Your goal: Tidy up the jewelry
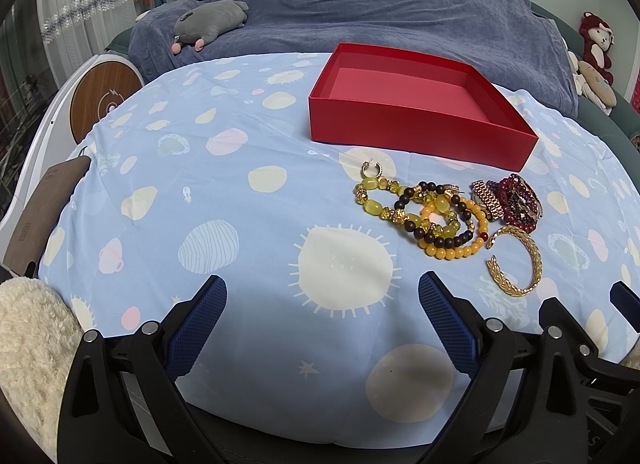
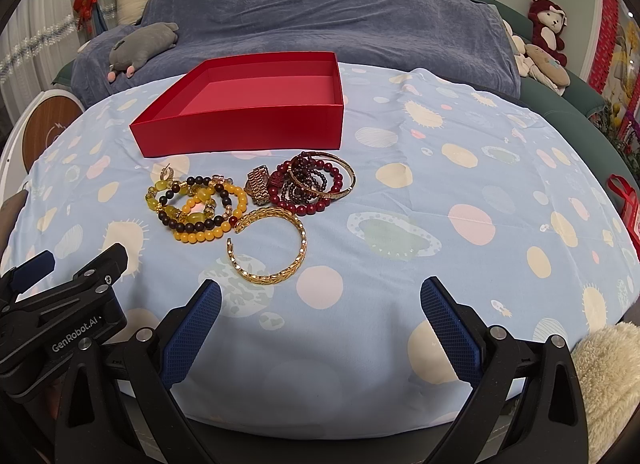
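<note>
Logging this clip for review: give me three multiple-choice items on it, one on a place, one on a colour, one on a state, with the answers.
1. Where does the jewelry pile lie?
A. inside the box
B. on the cloth in front of the box
C. on the sofa

2. What colour is the box?
A. red
B. green
C. white

3. How does the right claw stand?
A. shut on a bracelet
B. open and empty
C. shut on the box

Answers:
1 B, the pieces rest on the blue cloth.
2 A, walls and floor are red.
3 B, its fingers are spread with only cloth between them.
</note>
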Tool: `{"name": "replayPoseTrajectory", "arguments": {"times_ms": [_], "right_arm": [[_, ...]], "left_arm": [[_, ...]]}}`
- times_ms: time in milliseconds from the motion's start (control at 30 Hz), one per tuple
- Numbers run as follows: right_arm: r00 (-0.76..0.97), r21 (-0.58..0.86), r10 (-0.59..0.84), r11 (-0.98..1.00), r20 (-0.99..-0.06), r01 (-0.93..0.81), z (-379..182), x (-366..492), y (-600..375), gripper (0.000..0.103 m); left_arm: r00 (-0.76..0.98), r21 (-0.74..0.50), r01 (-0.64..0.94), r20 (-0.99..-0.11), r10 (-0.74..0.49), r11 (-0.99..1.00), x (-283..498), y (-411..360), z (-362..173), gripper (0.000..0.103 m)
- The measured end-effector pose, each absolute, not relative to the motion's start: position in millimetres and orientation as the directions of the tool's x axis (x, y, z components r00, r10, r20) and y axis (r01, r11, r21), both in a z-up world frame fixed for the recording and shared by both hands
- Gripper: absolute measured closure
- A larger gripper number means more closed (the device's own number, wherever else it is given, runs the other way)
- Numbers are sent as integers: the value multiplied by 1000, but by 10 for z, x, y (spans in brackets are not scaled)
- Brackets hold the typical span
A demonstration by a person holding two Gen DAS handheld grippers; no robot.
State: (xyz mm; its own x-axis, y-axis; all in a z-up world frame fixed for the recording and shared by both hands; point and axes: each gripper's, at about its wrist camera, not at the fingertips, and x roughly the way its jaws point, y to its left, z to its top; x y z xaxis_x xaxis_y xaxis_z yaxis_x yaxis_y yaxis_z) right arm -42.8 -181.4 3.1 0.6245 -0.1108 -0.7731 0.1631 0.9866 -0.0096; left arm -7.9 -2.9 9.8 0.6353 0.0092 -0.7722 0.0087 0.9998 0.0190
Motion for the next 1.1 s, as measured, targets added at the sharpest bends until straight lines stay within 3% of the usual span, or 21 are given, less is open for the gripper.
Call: {"name": "replayPoseTrajectory", "arguments": {"times_ms": [567,1100], "right_arm": [[612,-1,-107,985,-784,170,81,-399,-1890,7],[597,119,-16,975,-802,185,174,192,-2265,7]], "left_arm": [[603,-22,-25,-798,-2,999,-40,109,89,9],[588,-50,12,-807,-48,999,382,74,132,9]]}}
